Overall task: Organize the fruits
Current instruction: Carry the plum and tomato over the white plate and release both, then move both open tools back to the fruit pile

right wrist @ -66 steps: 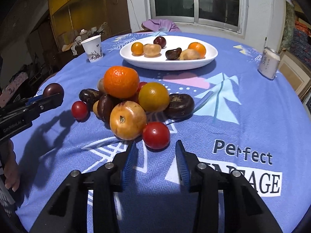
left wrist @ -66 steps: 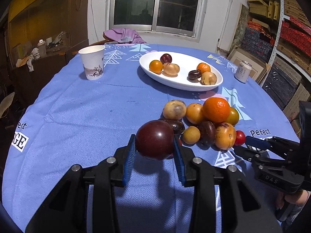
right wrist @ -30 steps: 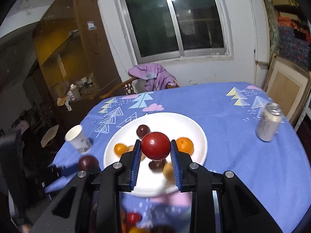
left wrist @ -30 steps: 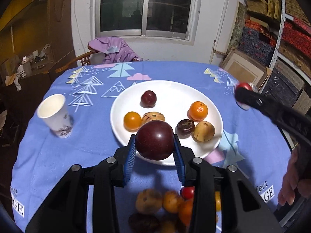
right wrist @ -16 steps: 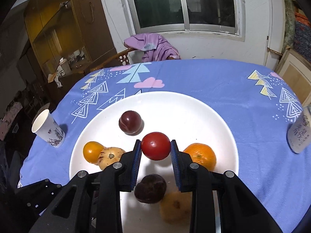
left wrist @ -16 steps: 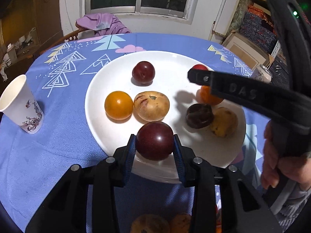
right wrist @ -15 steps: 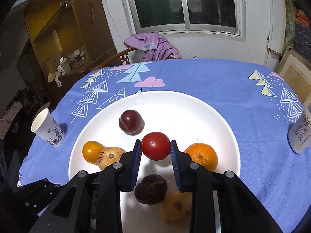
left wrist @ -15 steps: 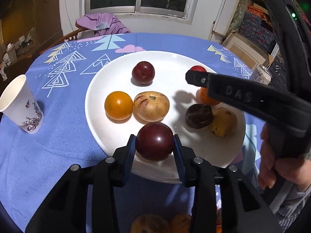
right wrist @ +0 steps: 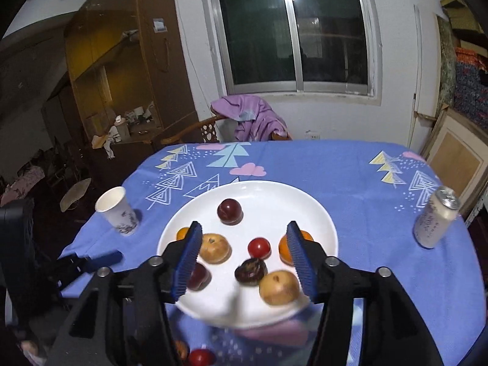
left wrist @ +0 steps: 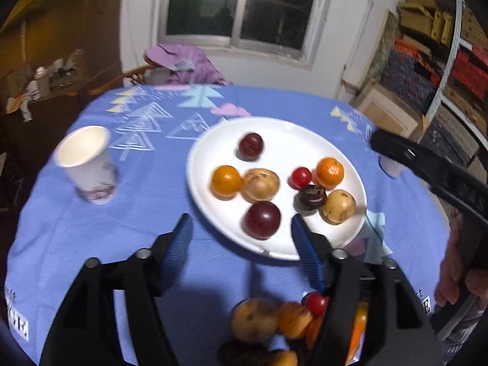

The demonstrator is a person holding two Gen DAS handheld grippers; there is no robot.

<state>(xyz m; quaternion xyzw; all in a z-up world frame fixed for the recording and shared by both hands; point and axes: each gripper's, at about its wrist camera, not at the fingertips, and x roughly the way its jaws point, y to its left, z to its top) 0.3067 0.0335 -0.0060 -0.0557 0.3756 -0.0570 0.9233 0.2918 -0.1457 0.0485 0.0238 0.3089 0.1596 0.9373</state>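
Between the blue-ribbed fingers (left wrist: 180,244), a dark red plum (left wrist: 261,219) lies on the white plate (left wrist: 210,140); beyond, a small red tomato (left wrist: 301,177), an orange mandarin (left wrist: 329,171), blue tree-patterned tablecloth (left wrist: 91,228).

Both grippers have let go and spread wide: the dark plum (left wrist: 261,219) now rests on the white plate (left wrist: 305,131) just ahead of the left gripper (left wrist: 241,238), and the small red tomato (right wrist: 259,247) lies ahead of the right gripper (right wrist: 244,256).

The far half of the white plate (right wrist: 308,201) lies bare behind its fruit. A paper cup (left wrist: 87,164) stands left of it, a can (right wrist: 436,222) right, loose fruit (left wrist: 274,320) nearest.
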